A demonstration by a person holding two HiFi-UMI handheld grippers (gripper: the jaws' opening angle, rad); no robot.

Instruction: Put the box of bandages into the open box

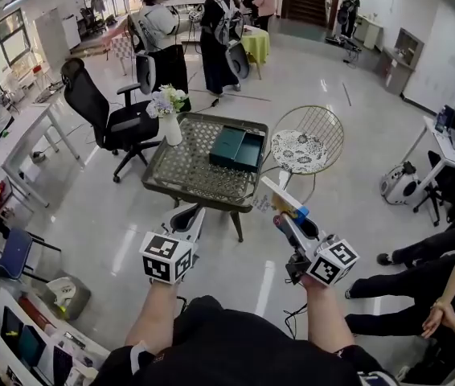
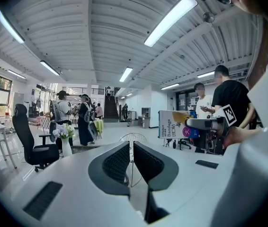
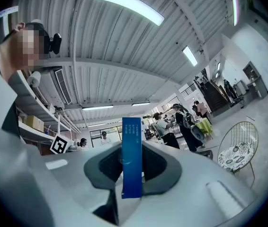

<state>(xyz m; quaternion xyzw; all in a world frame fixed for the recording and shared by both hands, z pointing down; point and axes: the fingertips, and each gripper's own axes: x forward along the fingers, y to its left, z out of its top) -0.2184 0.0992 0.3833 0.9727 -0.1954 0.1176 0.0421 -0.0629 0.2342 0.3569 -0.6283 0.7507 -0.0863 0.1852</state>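
Note:
The box of bandages (image 1: 280,196), white and blue with a yellow patch, sticks out of my right gripper (image 1: 288,217), which is shut on it in front of the table. In the right gripper view its blue narrow side (image 3: 132,155) stands upright between the jaws of that gripper (image 3: 132,169). The open box (image 1: 238,148), dark teal, lies on the wicker table (image 1: 167,185) further ahead. My left gripper (image 1: 189,218) hovers at the table's near edge, its jaws (image 2: 131,161) almost together with nothing between them. From the left gripper view I see the bandage box (image 2: 173,125) off to the right.
A white vase of flowers (image 1: 170,112) stands on the table's left corner. A wire chair with a patterned cushion (image 1: 300,151) sits right of the table, a black office chair (image 1: 103,112) left of it. Several people stand behind, and seated legs (image 1: 420,284) show at right.

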